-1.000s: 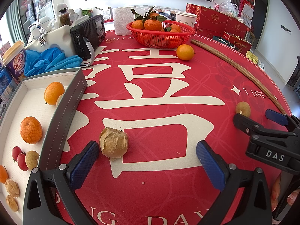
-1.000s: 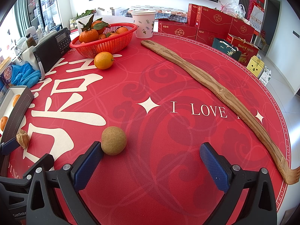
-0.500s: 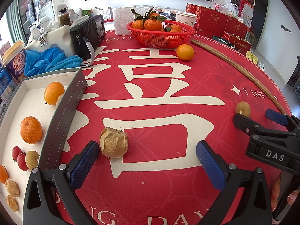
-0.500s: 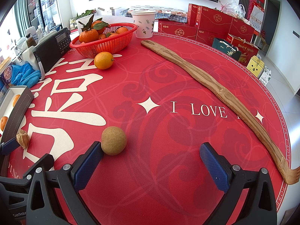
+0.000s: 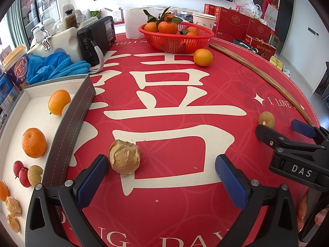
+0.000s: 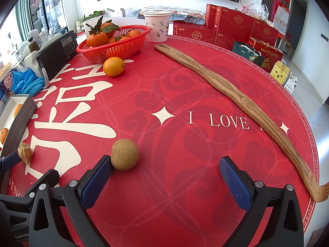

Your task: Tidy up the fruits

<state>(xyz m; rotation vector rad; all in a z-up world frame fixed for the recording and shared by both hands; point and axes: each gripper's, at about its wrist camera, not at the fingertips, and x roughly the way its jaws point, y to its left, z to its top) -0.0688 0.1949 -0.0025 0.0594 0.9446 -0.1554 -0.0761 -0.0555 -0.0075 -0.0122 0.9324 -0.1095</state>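
Left gripper (image 5: 161,177) fingers spread wide, nothing between them; husked physalis (image 5: 124,159) sits on the red table (image 5: 185,201) just beside the left finger's pad, touching or nearly so, can't tell. Right gripper (image 6: 165,176) also spread wide and empty, with a round tan-brown fruit, looks like a longan (image 6: 125,154), right against the tip of its left finger. Grey-walled white tray (image 5: 67,123) at the table's left edge holds dried physalis husks near front, two cherry tomatoes (image 5: 21,174) beside another longan-like fruit, then a mandarin (image 5: 34,143), then an orange kumquat-like fruit (image 5: 59,102) further back. Long wooden backscratcher (image 6: 236,100) lies diagonally across the right side of the table. Farther: loose orange (image 6: 113,66) just in front of the red mesh basket (image 6: 115,49) of leafy mandarins. Black radio (image 5: 96,38) and blue gloves (image 5: 55,68) at back left, paper cup (image 6: 157,26) behind basket.
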